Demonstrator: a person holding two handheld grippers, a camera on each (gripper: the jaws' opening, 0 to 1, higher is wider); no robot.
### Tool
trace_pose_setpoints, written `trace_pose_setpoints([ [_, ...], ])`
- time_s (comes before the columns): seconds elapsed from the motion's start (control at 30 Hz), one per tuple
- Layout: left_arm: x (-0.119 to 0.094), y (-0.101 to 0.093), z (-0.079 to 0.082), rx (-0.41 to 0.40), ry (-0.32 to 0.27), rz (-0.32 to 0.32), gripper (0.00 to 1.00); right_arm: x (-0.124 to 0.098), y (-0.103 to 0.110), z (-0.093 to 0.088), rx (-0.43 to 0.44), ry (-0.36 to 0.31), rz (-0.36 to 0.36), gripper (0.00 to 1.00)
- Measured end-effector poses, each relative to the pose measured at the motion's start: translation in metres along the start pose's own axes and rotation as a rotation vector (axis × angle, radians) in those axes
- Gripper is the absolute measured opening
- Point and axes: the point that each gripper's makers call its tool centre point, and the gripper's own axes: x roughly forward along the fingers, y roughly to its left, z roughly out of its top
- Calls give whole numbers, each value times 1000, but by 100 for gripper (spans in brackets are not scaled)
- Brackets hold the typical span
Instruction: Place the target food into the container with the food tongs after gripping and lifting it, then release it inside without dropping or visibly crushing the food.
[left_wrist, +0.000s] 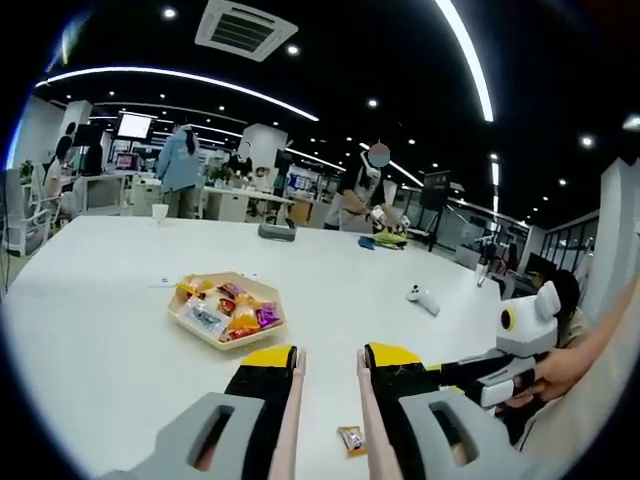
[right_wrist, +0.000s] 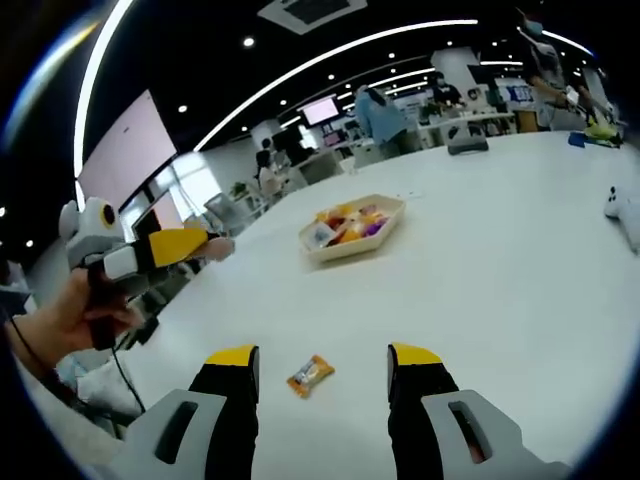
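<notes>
Probably the wrapped snack (right_wrist: 310, 375) is light and crinkly, so we should pinch its middle gently with the right gripper (right_wrist: 323, 372), whose jaws stand wide open and empty, like those of the left gripper (left_wrist: 327, 368).

The snack (left_wrist: 351, 440) is partly hidden by the left gripper (left_wrist: 328, 365) jaws. Wrappers in the tray (left_wrist: 190, 318) are too small to be told apart. Distant people are blurred.

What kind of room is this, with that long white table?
Probably an open-plan office: a wall monitor, desks with people standing at them, and a ceiling air vent above strip lights. The white table looks like meeting furniture.
</notes>
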Motion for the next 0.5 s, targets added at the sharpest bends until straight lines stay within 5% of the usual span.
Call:
trace_pose_setpoints([
  [0.5, 8, -11, -29, 44, 82, -11, 26, -3, -8, -7, 1, 36, -5, 51],
])
